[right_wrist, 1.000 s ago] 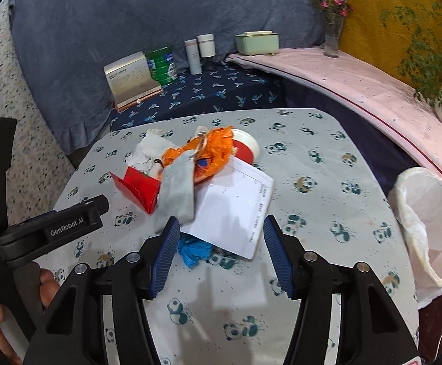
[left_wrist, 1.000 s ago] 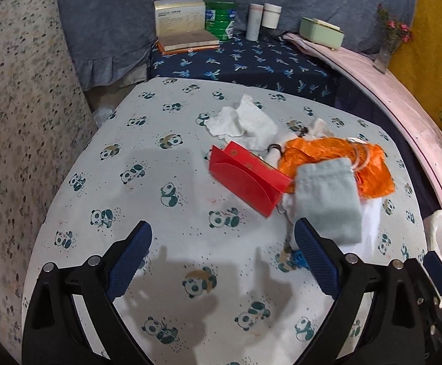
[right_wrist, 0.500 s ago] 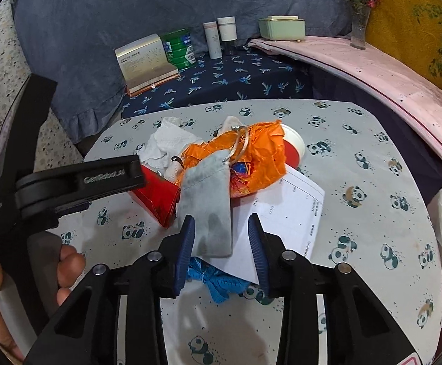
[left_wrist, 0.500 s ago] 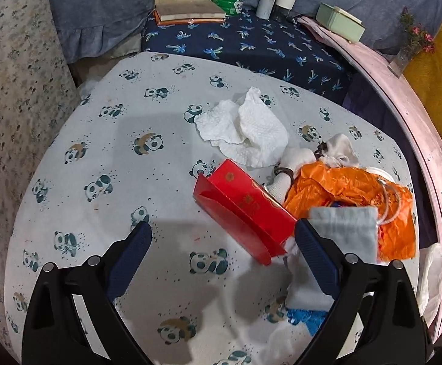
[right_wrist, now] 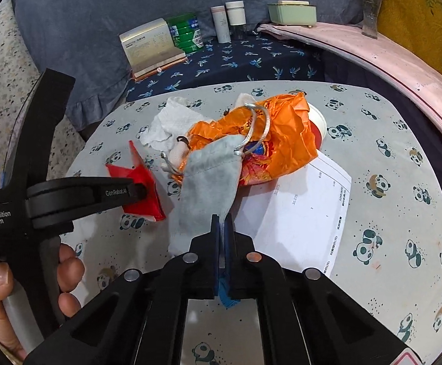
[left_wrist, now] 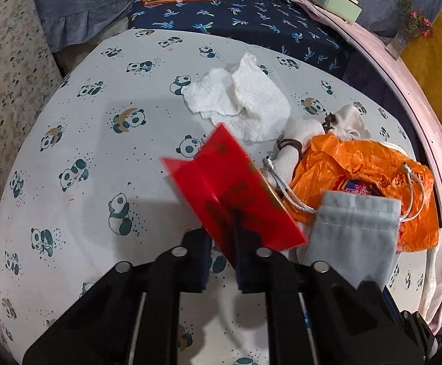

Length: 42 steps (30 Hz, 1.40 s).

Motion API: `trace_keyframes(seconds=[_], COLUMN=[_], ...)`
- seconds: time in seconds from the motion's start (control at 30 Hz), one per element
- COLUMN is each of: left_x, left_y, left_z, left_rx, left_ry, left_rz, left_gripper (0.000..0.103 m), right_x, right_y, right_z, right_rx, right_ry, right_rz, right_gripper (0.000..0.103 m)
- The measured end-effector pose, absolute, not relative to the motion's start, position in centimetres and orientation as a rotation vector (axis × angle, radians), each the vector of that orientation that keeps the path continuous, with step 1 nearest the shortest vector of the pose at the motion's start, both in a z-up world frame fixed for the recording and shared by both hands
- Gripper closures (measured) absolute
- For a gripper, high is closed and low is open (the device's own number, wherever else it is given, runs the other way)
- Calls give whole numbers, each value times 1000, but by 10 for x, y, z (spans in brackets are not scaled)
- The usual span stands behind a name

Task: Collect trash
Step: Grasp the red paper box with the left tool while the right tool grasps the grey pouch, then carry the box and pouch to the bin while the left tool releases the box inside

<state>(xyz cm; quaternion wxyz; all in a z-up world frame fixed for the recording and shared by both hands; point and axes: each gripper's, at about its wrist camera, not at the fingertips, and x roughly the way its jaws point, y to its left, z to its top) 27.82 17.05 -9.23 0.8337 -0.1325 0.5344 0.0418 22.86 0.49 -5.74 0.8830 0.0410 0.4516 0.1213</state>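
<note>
Left gripper [left_wrist: 222, 255] closing on red box [left_wrist: 233, 194]; right gripper [right_wrist: 222, 228] clamped, apparently on grey pouch [right_wrist: 208, 182]; orange bag [right_wrist: 269, 140] behind.

The red envelope [left_wrist: 233, 194] is motion-blurred along its far edges. The white sheet [right_wrist: 300, 213] lies partly hidden under the orange bag [right_wrist: 278, 140] and grey pouch [right_wrist: 208, 188]. A blue scrap [right_wrist: 225, 292] is mostly hidden behind the right gripper [right_wrist: 221, 228].

bare cloth [left_wrist: 78, 222] left, trash heap [left_wrist: 364, 170] blocking right
</note>
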Motion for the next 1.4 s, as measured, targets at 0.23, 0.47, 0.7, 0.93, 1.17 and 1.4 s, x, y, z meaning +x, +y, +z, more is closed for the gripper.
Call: trace_keyframes(seconds=[0.23, 0.47, 0.7, 0.93, 1.17, 1.4], left_x=[258, 232, 207, 182, 164, 153], left_y=[165, 140, 95, 31, -42, -118], left_z=[-67, -26, 7, 26, 31, 29], left_rx=[-270, -241, -189, -109, -24, 61], left_ry=[1073, 1006, 958, 930, 925, 935], left_rz=[79, 19, -59, -150, -260, -388], left_gripper=[100, 100, 100, 100, 100, 100], right_x=[207, 183, 153, 121, 91, 65], right_y=[1, -23, -68, -126, -194, -270], right_z=[-27, 11, 40, 53, 52, 45], right_rx=[103, 132, 174, 218, 273, 340], right_ry=[861, 772, 696, 650, 626, 604], right_rz=[280, 246, 162, 63, -56, -190], right_gripper=[101, 101, 101, 101, 101, 101])
